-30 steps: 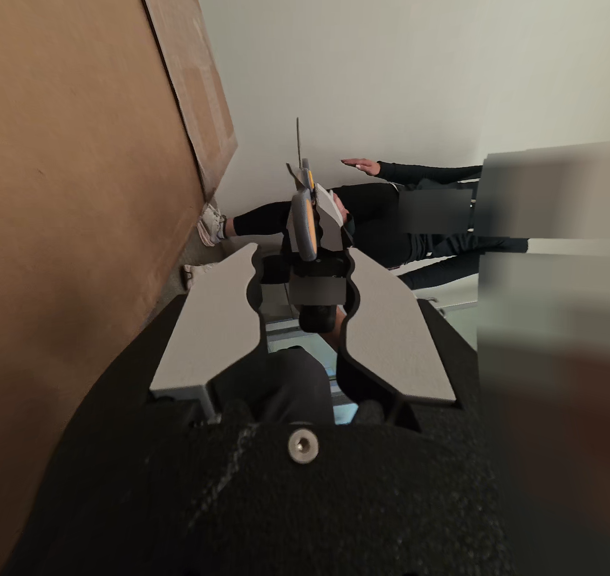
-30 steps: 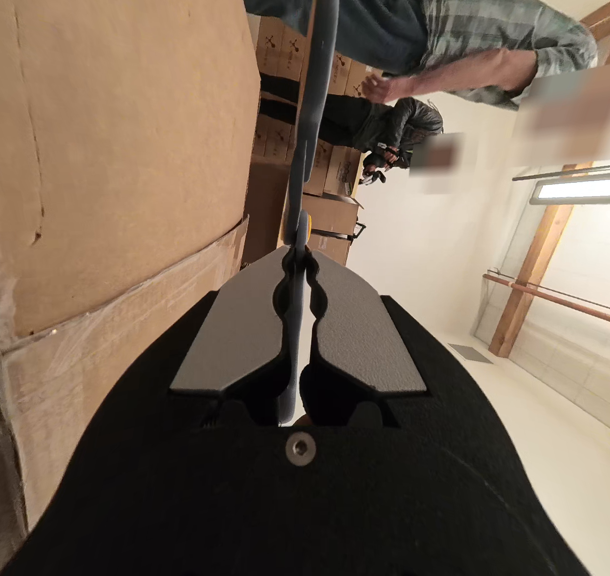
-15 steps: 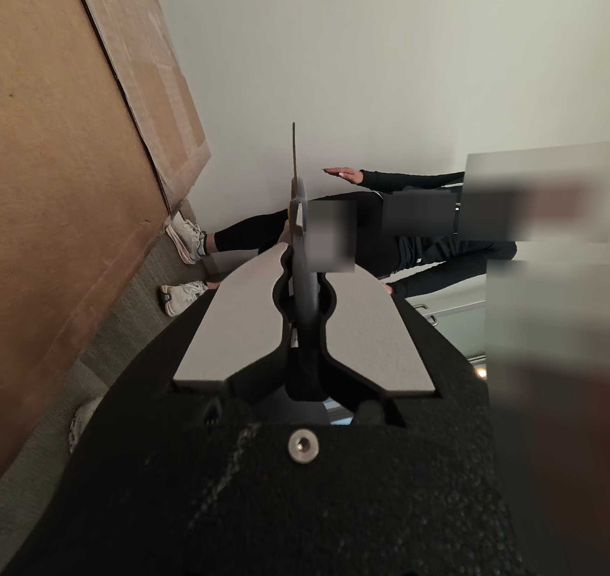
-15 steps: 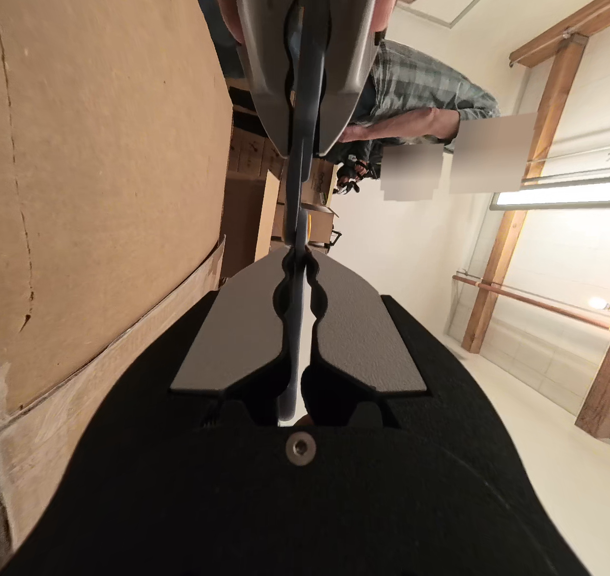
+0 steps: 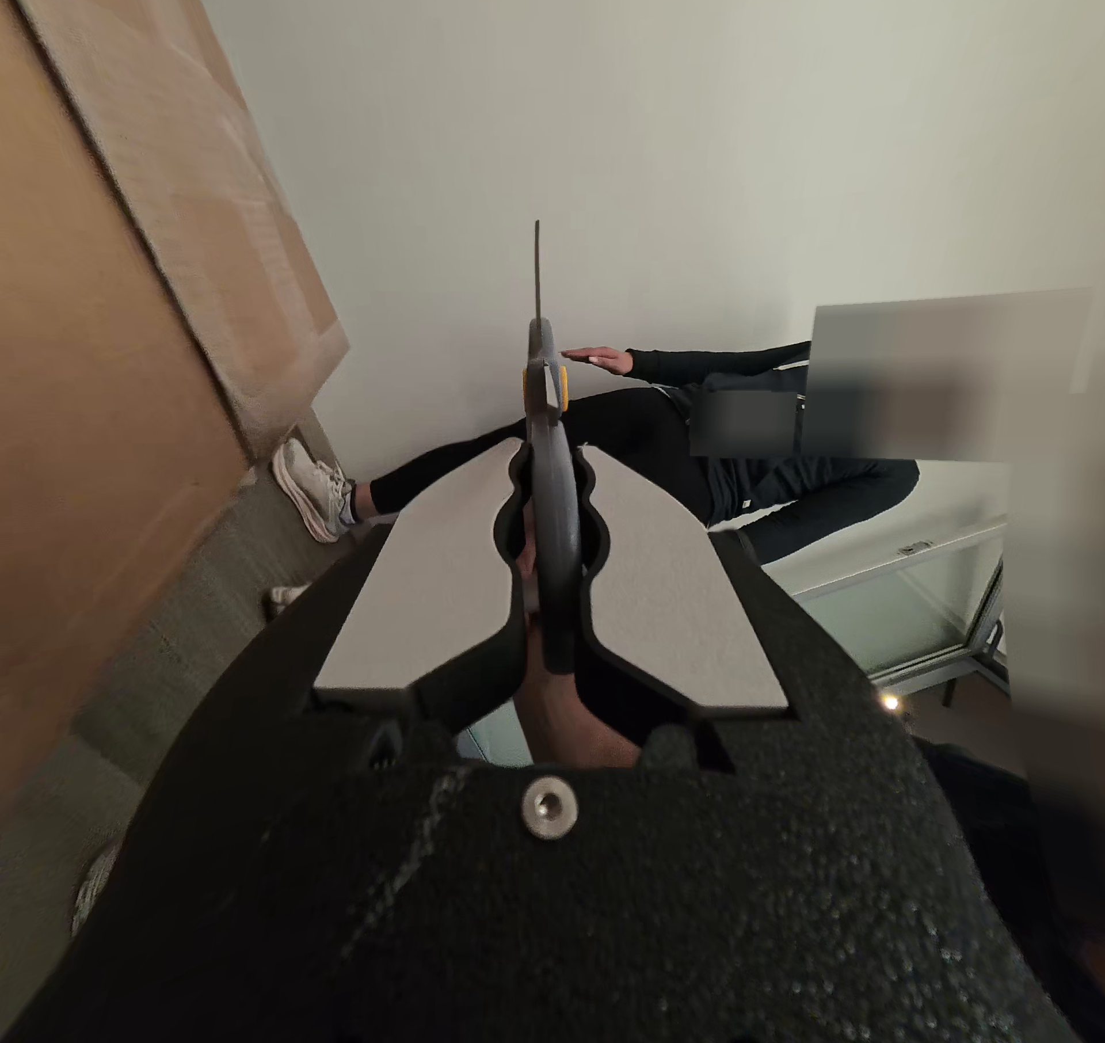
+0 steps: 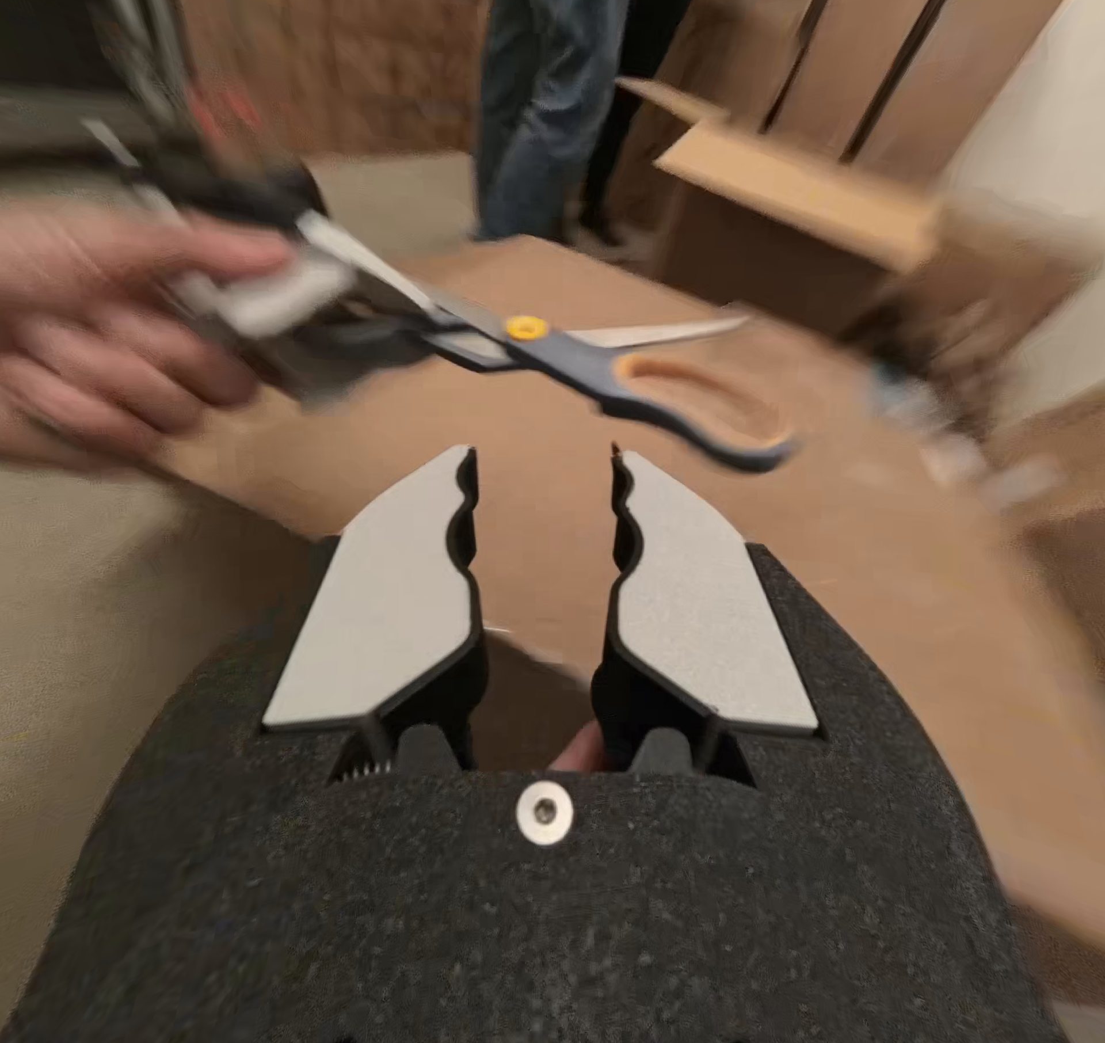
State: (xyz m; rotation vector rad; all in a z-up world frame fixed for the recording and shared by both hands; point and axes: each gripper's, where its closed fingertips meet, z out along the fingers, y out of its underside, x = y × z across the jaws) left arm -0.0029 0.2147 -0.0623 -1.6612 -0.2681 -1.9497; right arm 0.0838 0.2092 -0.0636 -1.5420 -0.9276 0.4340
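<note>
My left gripper is shut on the dark grey handle of a pair of scissors. Their yellow pivot and thin blade point away from me, seen edge-on. My right gripper is open and empty, just below and in front of the same scissors, which hang in the air over a cardboard sheet. In the right wrist view the left gripper and the hand that holds it are blurred at the left. The scissors' orange-lined finger loop points right.
A large cardboard panel fills the left of the left wrist view. A person in black is by the pale wall. An open cardboard box and a standing person in jeans are behind the sheet.
My left gripper closed on the scissors' handle. My right gripper let go of the scissors, opened and swung away, and now faces the cardboard sheet.
</note>
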